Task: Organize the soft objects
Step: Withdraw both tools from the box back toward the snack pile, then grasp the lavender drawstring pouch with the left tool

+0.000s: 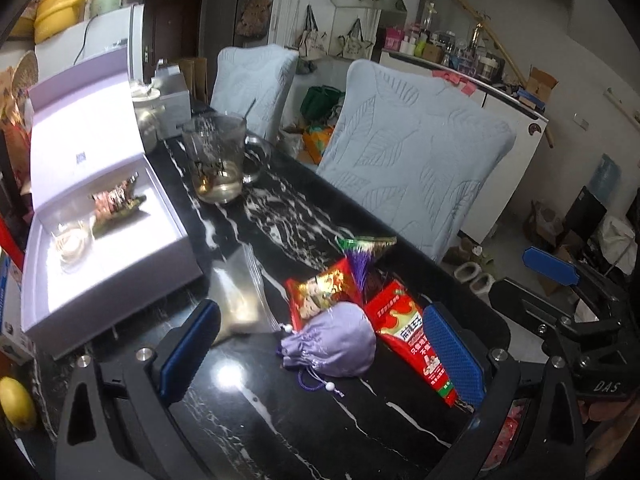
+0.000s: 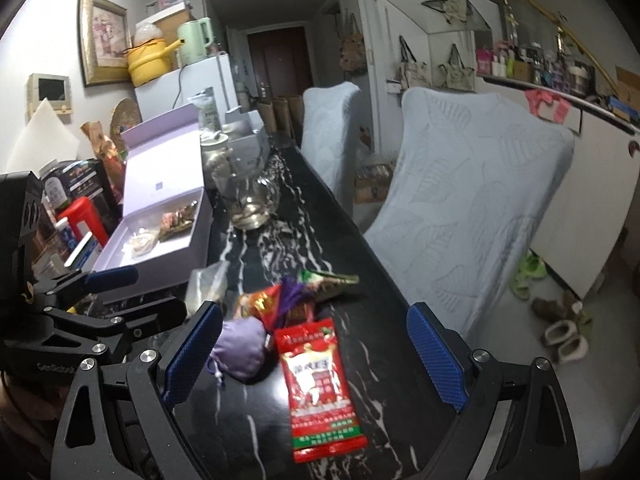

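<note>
- Pouch (image 1: 334, 340), soft and purple, lies on the black table (image 1: 280, 420), touching a red snack pack (image 1: 416, 344) on its right
- Left gripper (image 1: 320, 344) hangs just over the pouch, fingers wide apart, holding nothing
- Right gripper (image 2: 316, 356) hangs over the red snack pack, fingers wide apart too
- Open purple box (image 1: 100, 240) sits to the left, past the pouch
- Glass jug (image 1: 216, 160) stands far behind the pouch
</note>
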Motion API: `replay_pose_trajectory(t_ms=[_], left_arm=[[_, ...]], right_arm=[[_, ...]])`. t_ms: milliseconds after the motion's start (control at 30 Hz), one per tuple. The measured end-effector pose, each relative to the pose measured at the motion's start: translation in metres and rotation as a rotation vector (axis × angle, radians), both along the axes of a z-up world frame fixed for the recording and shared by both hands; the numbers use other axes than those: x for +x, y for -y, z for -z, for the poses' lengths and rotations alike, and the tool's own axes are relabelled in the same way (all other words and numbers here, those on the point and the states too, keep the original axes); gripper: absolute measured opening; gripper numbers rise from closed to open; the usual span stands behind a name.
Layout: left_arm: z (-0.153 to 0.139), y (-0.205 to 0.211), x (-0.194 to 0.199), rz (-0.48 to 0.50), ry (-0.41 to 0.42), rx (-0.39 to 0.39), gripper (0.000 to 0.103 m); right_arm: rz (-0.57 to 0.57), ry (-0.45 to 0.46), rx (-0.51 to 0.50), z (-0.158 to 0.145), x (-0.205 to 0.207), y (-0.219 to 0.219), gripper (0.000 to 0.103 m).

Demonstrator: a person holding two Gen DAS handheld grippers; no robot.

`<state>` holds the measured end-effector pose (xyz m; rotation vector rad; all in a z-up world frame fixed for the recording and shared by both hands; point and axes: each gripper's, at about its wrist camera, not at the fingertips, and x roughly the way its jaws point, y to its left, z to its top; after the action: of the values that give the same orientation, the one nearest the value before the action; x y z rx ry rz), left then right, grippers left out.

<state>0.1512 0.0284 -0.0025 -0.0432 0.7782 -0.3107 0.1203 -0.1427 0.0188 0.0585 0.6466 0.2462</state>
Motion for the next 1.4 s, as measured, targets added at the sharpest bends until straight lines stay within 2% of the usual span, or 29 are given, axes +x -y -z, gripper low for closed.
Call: replay_pose_trajectory(t_ms=[233, 333, 467, 900, 1167, 1200, 1233, 1267, 1400], left_arm=[[0.030, 0.006, 0.010, -0.003, -0.094, -0.025, 0.103], [0.038, 0.010, 0.011, 0.007, -0.108, -0.025, 0.103], [0.047, 0.020, 0.013, 0.026, -0.112, 0.022, 0.103], [0.075, 0.033, 0.034, 0.038, -0.213, 0.007, 0.103], [0.080, 0.040, 0.042, 0.024, -0.202, 0.080, 0.101], [0.081, 0.043, 0.043, 0.024, -0.202, 0.100, 0.101], [0.082, 0.045, 0.042, 0.019, -0.199, 0.123, 0.093], [0.080, 0.046, 0.041, 0.016, -0.187, 0.138, 0.080], [0.077, 0.043, 0.038, 0.024, -0.183, 0.117, 0.069]], right_arm=[[0.009, -0.048, 0.011, 0.028, 0.003, 0.010, 0.095], [0.022, -0.069, 0.013, 0.038, 0.005, 0.013, 0.095], [0.025, -0.093, -0.003, 0.050, 0.008, 0.015, 0.095], [0.026, -0.182, 0.007, 0.081, 0.021, 0.028, 0.095], [0.012, -0.202, -0.006, 0.086, 0.027, 0.028, 0.095], [0.011, -0.202, -0.009, 0.086, 0.027, 0.028, 0.095], [0.009, -0.202, -0.011, 0.087, 0.028, 0.027, 0.095], [0.007, -0.205, -0.011, 0.087, 0.028, 0.027, 0.095], [0.004, -0.222, -0.005, 0.090, 0.030, 0.025, 0.095]])
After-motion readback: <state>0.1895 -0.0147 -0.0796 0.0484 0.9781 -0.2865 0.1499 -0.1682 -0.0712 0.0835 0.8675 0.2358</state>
